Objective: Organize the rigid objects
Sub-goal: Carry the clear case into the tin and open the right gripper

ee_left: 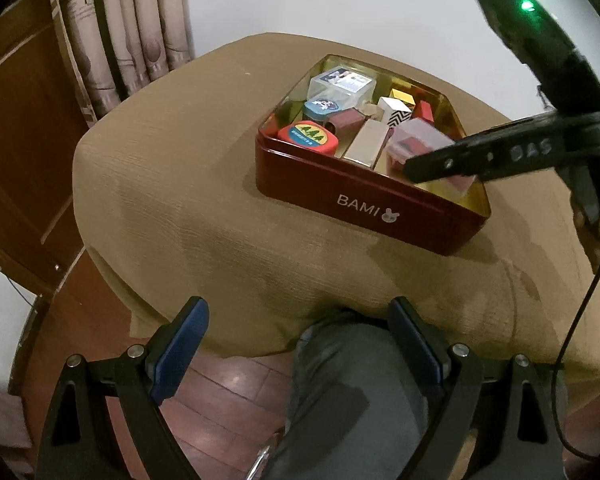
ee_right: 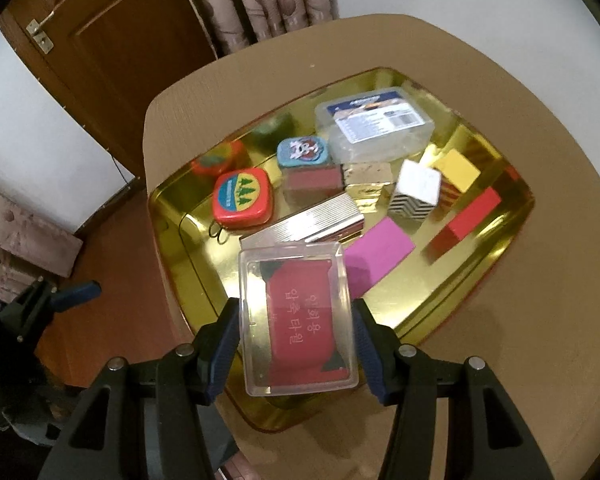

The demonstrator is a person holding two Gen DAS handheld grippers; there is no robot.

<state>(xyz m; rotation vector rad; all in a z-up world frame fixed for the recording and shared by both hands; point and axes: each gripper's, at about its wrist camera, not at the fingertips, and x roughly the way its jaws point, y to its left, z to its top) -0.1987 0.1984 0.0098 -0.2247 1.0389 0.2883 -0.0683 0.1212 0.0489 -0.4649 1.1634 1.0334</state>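
Note:
A red BAMI tin (ee_left: 364, 204) with a gold inside (ee_right: 412, 312) sits on the tan-covered table. It holds several small items: a red AAA tape measure (ee_right: 242, 198), a clear lidded tub (ee_right: 374, 122), a zigzag-patterned box (ee_right: 414, 196), a pink block (ee_right: 378, 254), a red block (ee_right: 470, 218). My right gripper (ee_right: 296, 340) is shut on a clear plastic case with a red card inside (ee_right: 298, 320), held over the tin's near corner; it also shows in the left wrist view (ee_left: 440, 164). My left gripper (ee_left: 300, 340) is open and empty, off the table's near edge.
The tan cloth (ee_left: 180, 184) covers the small table; its left half is bare. A wooden door (ee_right: 128, 40) and curtains (ee_left: 132, 32) stand behind. A person's grey-trousered leg (ee_left: 340, 400) is below the table's edge.

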